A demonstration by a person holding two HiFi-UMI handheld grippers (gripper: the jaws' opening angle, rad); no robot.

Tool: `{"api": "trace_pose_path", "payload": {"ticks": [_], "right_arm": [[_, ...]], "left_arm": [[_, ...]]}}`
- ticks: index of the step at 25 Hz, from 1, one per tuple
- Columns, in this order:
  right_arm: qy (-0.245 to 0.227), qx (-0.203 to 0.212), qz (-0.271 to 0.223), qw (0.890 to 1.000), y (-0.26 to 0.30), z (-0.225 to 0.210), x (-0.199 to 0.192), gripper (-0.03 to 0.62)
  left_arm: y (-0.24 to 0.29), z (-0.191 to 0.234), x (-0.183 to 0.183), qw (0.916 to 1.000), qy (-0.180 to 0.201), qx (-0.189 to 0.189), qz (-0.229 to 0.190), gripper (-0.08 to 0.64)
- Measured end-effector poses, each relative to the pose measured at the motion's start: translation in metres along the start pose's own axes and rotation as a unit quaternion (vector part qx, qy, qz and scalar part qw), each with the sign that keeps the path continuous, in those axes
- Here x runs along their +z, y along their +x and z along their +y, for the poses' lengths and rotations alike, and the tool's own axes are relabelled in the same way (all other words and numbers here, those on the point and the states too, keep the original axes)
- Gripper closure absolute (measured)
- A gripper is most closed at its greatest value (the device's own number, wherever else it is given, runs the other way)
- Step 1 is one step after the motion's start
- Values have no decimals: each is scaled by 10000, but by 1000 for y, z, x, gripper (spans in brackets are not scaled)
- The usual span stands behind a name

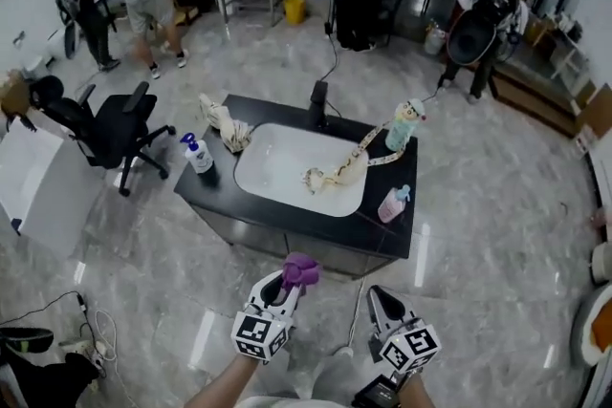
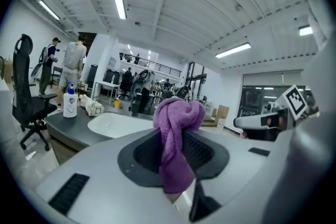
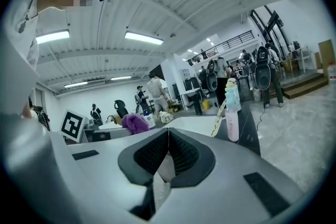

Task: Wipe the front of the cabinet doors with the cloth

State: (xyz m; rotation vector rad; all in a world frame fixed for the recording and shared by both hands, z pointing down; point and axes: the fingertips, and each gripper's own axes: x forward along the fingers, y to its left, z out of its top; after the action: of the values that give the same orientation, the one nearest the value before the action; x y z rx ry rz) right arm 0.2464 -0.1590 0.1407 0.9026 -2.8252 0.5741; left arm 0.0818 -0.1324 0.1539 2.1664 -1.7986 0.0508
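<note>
My left gripper (image 1: 292, 280) (image 2: 176, 136) is shut on a bunched purple cloth (image 1: 300, 270) (image 2: 177, 131), which sticks out above its jaws. It is held low, just in front of the dark cabinet (image 1: 287, 239) under the black counter (image 1: 215, 186). The cabinet's front faces me and is seen steeply from above. My right gripper (image 1: 380, 297) (image 3: 168, 131) is shut with nothing between its jaws, a little right of the left one. The purple cloth (image 3: 134, 123) also shows in the right gripper view.
On the counter: a white sink basin (image 1: 287, 162), a soap pump bottle (image 1: 198, 154), a beige rag (image 1: 225, 124), a pink bottle (image 1: 393, 204), a green bottle (image 1: 405, 124). An office chair (image 1: 110, 124) stands left. People walk at the back.
</note>
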Motion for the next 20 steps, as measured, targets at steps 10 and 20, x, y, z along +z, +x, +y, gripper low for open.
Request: {"api": "trace_pose_path", "payload": {"ticks": [10,20], "right_arm": [[-354,-2,-132,9993,-79,22,90,565],[-136,-744,-707,9946,-93,62,138,565]], "left_arm": [[-51,-63,110,9986,-70,-367,-379,460],[-81,-57,150,9927,-10,-1167,-319,460]]}}
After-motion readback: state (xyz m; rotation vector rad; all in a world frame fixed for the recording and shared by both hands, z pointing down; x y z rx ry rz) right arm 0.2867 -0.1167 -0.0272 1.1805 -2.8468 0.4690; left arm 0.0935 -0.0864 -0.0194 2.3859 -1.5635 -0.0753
